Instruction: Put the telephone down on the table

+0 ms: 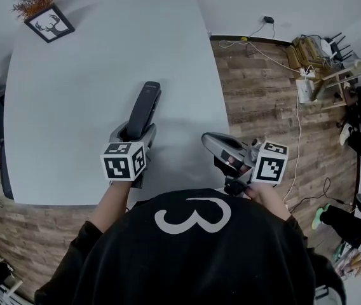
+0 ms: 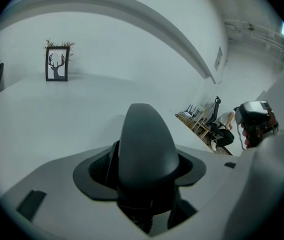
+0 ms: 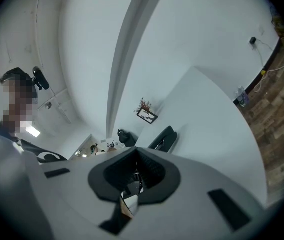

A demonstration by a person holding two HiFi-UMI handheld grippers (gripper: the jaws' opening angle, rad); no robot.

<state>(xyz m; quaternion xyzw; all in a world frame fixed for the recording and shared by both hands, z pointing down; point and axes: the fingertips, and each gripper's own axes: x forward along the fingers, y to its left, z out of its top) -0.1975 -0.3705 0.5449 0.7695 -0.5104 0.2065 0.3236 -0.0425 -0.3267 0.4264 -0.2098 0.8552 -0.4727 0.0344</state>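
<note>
Left gripper (image 1: 136, 131) pinches phone (image 1: 146, 104) over bare white table (image 1: 91, 81); right gripper (image 1: 213, 145), jaws pressed together, empty, near table's edge. Frame (image 1: 49, 23) stands well apart at the far corner.

One telephone (image 1: 145, 103); one table (image 1: 72, 107); one framed picture (image 1: 49, 23); two grippers: left gripper (image 1: 133, 132), right gripper (image 1: 208, 139).

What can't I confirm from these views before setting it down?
- Gap between the dark grey plastic telephone handset and the white table: head view, the handset covers its own underside.
- Handset's far end: left gripper view, its near end blocks it.
- Left gripper tongs' contact faces: left gripper view, the handset covers them.
</note>
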